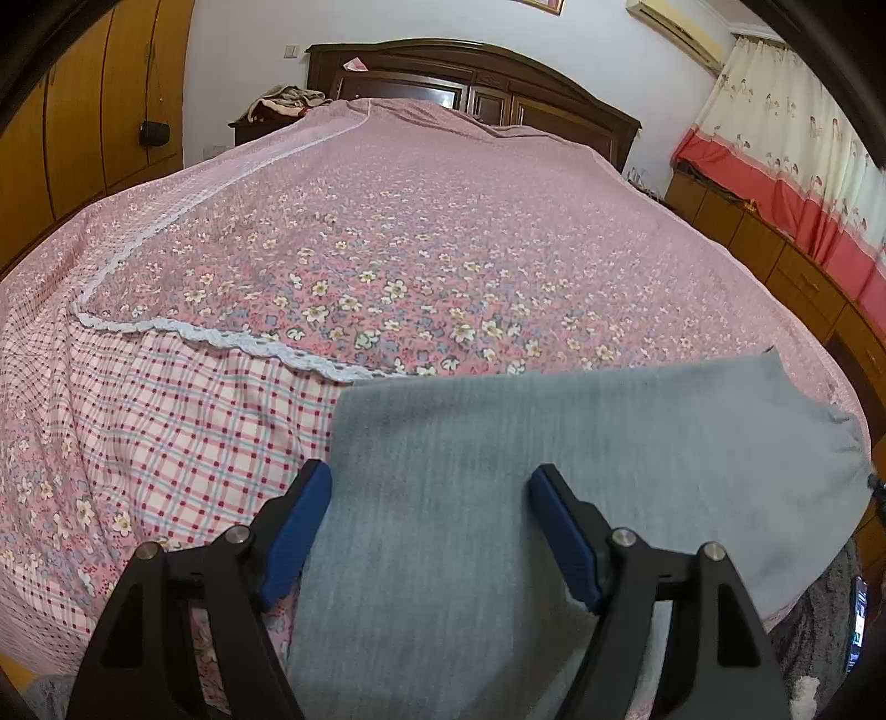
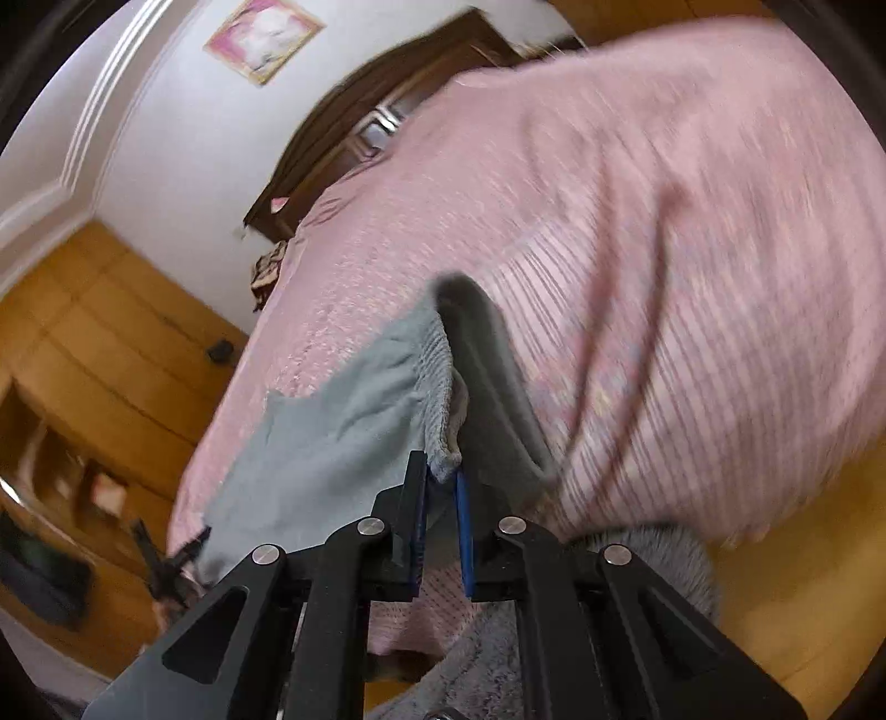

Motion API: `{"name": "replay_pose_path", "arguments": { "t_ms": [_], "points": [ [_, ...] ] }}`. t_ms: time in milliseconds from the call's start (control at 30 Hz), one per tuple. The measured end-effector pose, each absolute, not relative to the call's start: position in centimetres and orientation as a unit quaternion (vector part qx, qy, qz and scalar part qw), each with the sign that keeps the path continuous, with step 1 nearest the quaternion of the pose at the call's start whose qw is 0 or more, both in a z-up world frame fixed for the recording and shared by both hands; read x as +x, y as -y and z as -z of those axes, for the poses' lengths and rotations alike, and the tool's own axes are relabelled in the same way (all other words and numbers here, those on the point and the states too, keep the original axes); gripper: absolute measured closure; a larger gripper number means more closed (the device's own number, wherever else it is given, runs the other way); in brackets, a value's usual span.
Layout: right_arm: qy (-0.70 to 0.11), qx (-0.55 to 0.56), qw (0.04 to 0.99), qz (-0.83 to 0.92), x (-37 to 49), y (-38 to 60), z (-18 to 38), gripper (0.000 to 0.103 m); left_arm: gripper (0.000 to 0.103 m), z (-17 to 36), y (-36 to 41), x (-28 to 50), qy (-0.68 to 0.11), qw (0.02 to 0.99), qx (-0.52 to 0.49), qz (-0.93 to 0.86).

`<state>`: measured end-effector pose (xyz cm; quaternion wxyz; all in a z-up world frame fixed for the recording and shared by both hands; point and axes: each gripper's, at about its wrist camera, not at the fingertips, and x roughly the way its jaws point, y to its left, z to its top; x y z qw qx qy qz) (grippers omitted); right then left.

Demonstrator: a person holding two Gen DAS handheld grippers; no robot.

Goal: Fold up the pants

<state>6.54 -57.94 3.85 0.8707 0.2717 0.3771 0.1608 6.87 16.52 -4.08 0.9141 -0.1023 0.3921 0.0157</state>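
While the left gripper (image 1: pixel 429 526) hangs just above the near edge of the bed (image 1: pixel 421 232), its two blue-padded fingers (image 1: pixel 296 531) stand spread wide, with nothing caught between them. Grey-blue pants (image 1: pixel 554 459) lie flat on the flowered bedspread (image 1: pixel 387 266) directly under and ahead of this gripper; the cloth fills the gap between the fingers and runs off to the gripper's right, where a gathered waistband (image 1: pixel 847 437) shows at the far right end. To the left of the left finger, a checked panel (image 1: pixel 166 421) of the bedspread is bare, bordered ahead by a strip of white lace (image 1: pixel 221 338). Far ahead stands a dark wooden headboard (image 1: pixel 487 83), with wooden wardrobe doors (image 1: pixel 83 127) off to the left and a red and cream curtain (image 1: pixel 775 155) off to the right.

Over on the other side, the right gripper (image 2: pixel 441 482) is tilted and its view is blurred by motion. Its fingers are drawn close together and pinch the ribbed waistband (image 2: pixel 437 387) of the pants (image 2: pixel 332 432) at the fingertips. From that pinch the grey cloth hangs away to the gripper's left over the pink bedspread (image 2: pixel 637 249). A fuzzy grey mat (image 2: pixel 653 554) lies below and to the right of this gripper, and a framed picture (image 2: pixel 263 39) hangs on the wall far ahead to the left.
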Motion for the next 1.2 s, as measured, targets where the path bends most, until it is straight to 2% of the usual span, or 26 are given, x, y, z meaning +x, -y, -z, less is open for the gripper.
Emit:
{"name": "replay_pose_path", "arguments": {
  "t_ms": [100, 233, 333, 400, 467, 533, 600, 700, 933, 1200],
  "points": [
    [-0.385, 0.234, 0.881, -0.142, 7.2, 58.2, -4.6, 0.092, 0.025, 4.1, -16.2, 6.9, -0.393, 0.914, -0.103, -0.016],
    [-0.434, 0.228, 0.862, -0.13, 8.6, 58.2, -1.0, 0.092, 0.024, 4.2, -16.3, 7.2, -0.396, 0.912, -0.104, -0.015],
    [-0.431, 0.205, 0.869, -0.13, 8.4, 57.6, -0.4, 0.085, 0.024, 4.2, -16.4, 7.3, -0.396, 0.912, -0.107, -0.014],
    [-0.423, 0.212, 0.87, -0.138, 8.4, 57.6, -0.4, 0.078, 0.024, 4.2, -16.6, 7.3, -0.396, 0.912, -0.106, -0.015],
    [-0.412, 0.231, 0.87, -0.14, 7.7, 58.5, -0.1, 0.058, 0.024, 4.2, -16.5, 7.3, -0.395, 0.913, -0.103, -0.016],
    [-0.394, 0.262, 0.868, -0.15, 5.9, 60.3, -0.2, 0.052, 0.024, 4.2, -16.4, 7.3, -0.395, 0.913, -0.102, -0.016],
    [-0.365, 0.322, 0.855, -0.18, 4.9, 62.1, 0.1, 0.05, 0.024, 4.2, -16.3, 7.3, -0.395, 0.913, -0.103, -0.016],
    [-0.325, 0.429, 0.808, -0.241, 4.5, 63.9, 2.1, 0.037, 0.023, 4.3, -16.2, 7.4, -0.394, 0.913, -0.102, -0.016],
    [-0.354, 0.457, 0.771, -0.266, 6.0, 63.1, 6.5, 0.036, 0.022, 4.2, -15.6, 7.9, -0.395, 0.913, -0.096, -0.022],
    [-0.342, 0.467, 0.77, -0.268, 7.0, 63.7, 6.6, 0.037, 0.022, 4.2, -15.3, 8.0, -0.395, 0.913, -0.096, -0.023]
  ]
}}
